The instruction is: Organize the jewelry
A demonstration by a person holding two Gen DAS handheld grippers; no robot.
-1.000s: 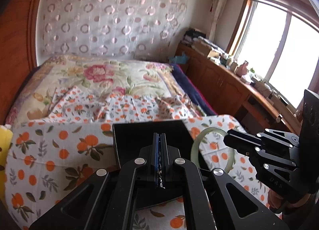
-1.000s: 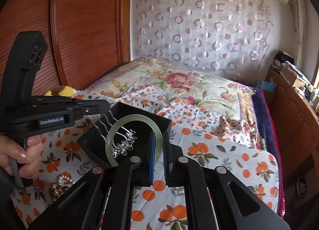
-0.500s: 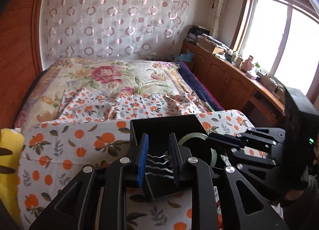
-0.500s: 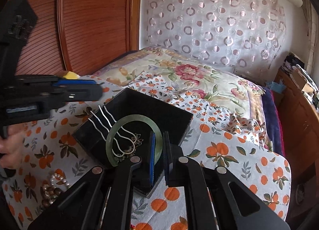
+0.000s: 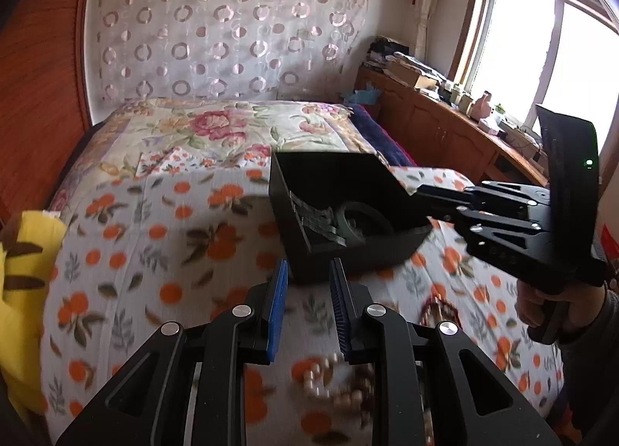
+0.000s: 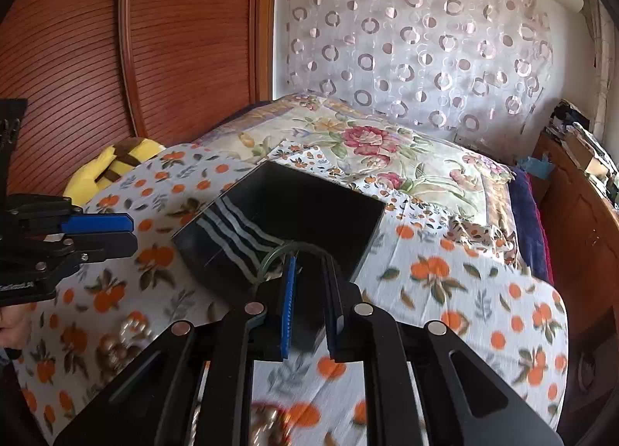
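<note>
Left gripper (image 5: 307,304): jaws parted with a clear gap and nothing between the blue pads; it hovers over the orange-print sheet (image 5: 154,252), just short of the near corner of the black box (image 5: 340,182).
Right gripper (image 6: 311,301): jaws parted, empty; its tips stand at the near rim of the box, right beside the green bangle (image 6: 271,256).
Black box: one, open-topped, resting on the sheet between the two grippers; the right wrist view looks down into it from its near corner.
Green bangle: one, lying inside the box; in the left wrist view (image 5: 359,219) it reads as a dark ring on the box floor.
Chains (image 6: 241,239): three or four pale strands draped over the box's left wall into its interior; motion blur prevents an exact count.
Beaded jewelry (image 5: 340,380): one loose heap on the sheet outside the box, just ahead of the left gripper; blur hides the number of pieces.
Left wrist view only: the window (image 5: 541,39), the wooden counter (image 5: 445,124) below it, and the right gripper's body seen from the side with the person's hand (image 5: 557,310) on its handle.
Right wrist view only: the ribbed wooden panel (image 6: 154,39), and the left gripper's blue pad (image 6: 96,222) seen side-on.
Both views: one yellow plush toy (image 6: 112,167) at the sheet's far left edge, one flowered quilt (image 6: 367,144) and one curtain with ring pattern (image 6: 425,39).
</note>
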